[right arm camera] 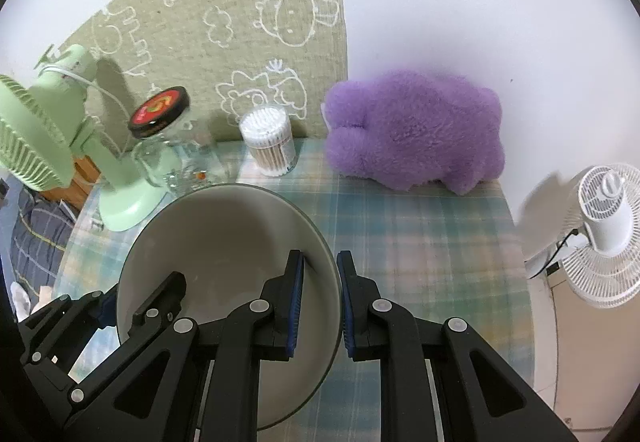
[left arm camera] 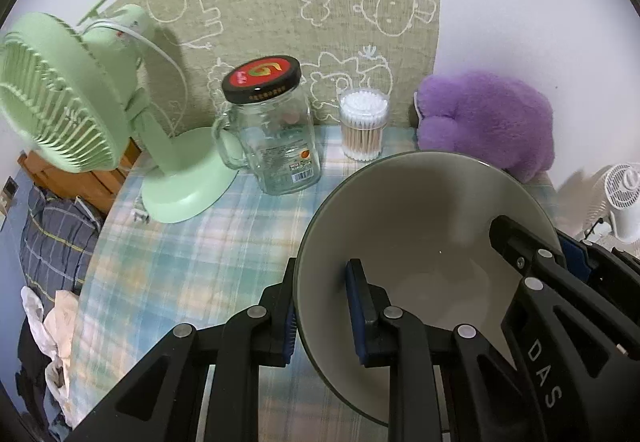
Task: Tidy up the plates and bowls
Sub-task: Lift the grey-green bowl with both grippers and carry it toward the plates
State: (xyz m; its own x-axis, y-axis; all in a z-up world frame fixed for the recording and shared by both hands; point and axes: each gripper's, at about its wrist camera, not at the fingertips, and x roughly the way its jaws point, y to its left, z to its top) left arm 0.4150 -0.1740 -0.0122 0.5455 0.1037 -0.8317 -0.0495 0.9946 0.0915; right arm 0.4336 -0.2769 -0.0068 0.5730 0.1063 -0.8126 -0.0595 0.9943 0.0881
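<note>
A large bowl (left arm camera: 420, 226), pale cream inside with a dark green outside, hangs above the plaid tablecloth (left arm camera: 192, 254), held by both grippers. My left gripper (left arm camera: 324, 306) is shut on the bowl's left rim, one finger inside and one outside. My right gripper (right arm camera: 320, 298) is shut on the opposite rim of the bowl (right arm camera: 224, 242), its blue pads clamping the wall. In the left wrist view the right gripper (left arm camera: 532, 254) shows at the bowl's right side. In the right wrist view the left gripper (right arm camera: 120, 306) shows at the lower left. No plates are in view.
At the back stand a green desk fan (left arm camera: 80, 109), a glass jar (left arm camera: 280, 145) with a black and red lid, a tub of cotton swabs (left arm camera: 364, 121) and a purple plush toy (left arm camera: 488, 121). A white fan (right arm camera: 604, 226) stands off the table's right edge.
</note>
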